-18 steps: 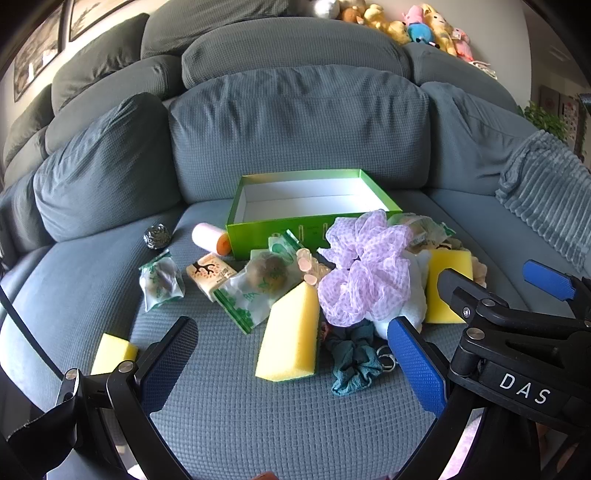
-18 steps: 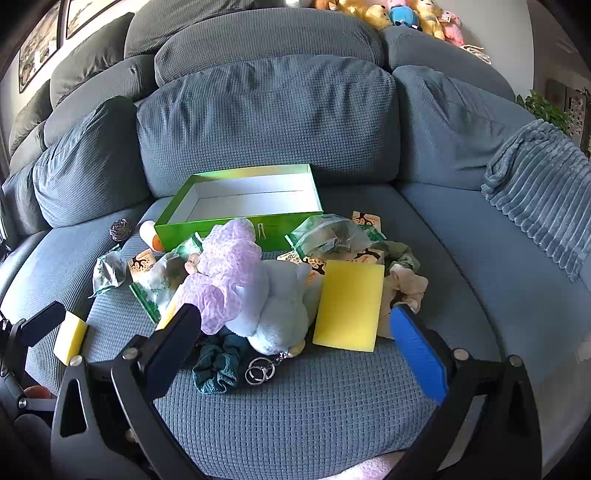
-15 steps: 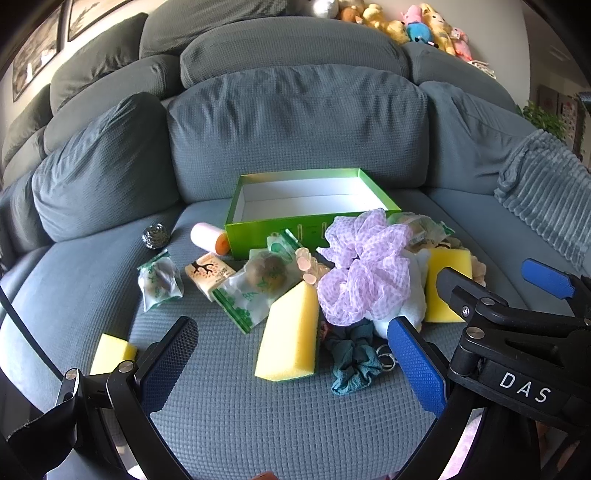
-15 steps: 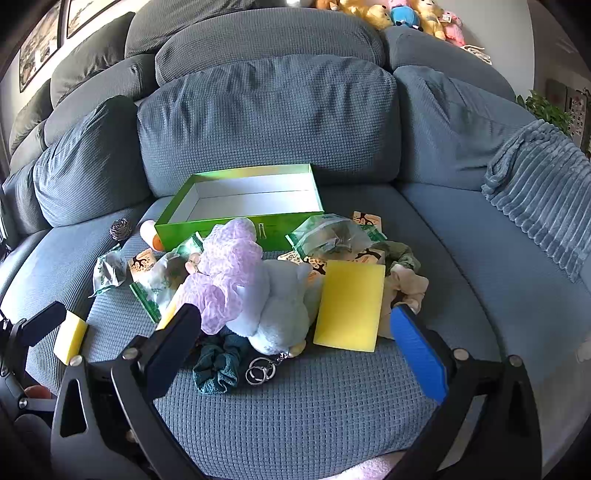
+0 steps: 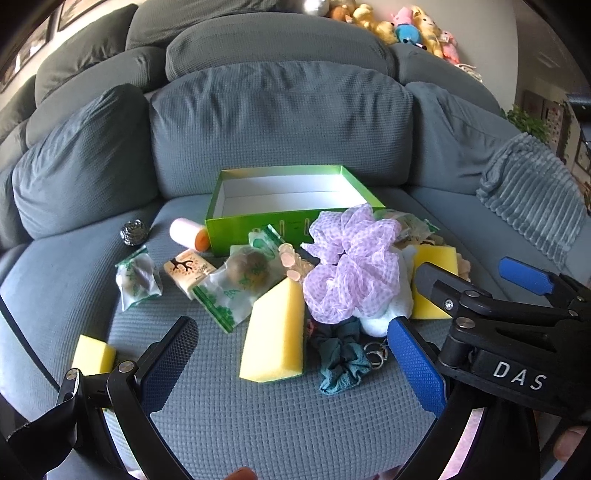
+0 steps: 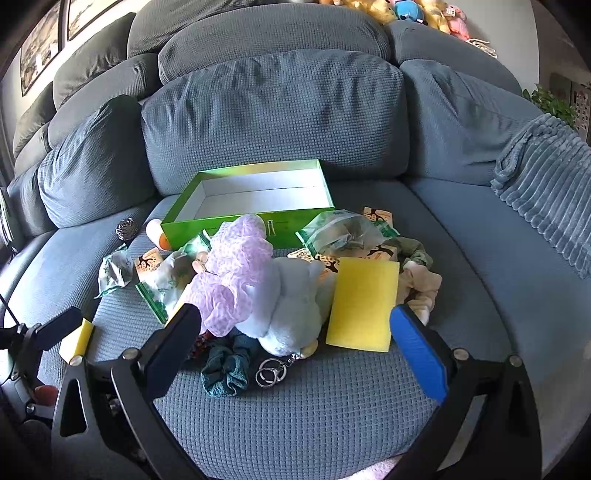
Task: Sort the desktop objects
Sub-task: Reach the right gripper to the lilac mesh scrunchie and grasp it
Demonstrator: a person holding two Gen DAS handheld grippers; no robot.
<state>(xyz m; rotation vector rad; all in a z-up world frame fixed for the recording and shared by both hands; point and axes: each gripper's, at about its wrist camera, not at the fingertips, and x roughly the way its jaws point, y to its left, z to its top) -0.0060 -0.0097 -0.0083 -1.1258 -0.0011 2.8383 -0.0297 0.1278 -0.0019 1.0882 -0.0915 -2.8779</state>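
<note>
An empty green box (image 5: 255,230) (image 6: 236,229) with a white inside sits at the back of the sofa seat. In front of it lies a heap: a lilac mesh puff (image 5: 351,266) (image 6: 232,280), a white plush toy (image 6: 288,306), yellow sponges (image 5: 275,341) (image 6: 362,306), a teal scrunchie (image 5: 341,360) (image 6: 225,363), a key ring (image 6: 271,371) and snack packets (image 5: 236,284). My left gripper (image 5: 291,354) is open, hovering before the heap. My right gripper (image 6: 295,350) is open too, nothing between its fingers; it also shows at the right of the left wrist view.
A steel scourer (image 5: 133,232), an orange-capped tube (image 5: 188,233) and a small yellow sponge (image 5: 93,355) lie to the left on the grey sofa seat (image 5: 277,424). Back cushions rise behind, with a ribbed grey blanket (image 6: 546,184) at the right. Soft toys (image 5: 406,26) line the sofa top.
</note>
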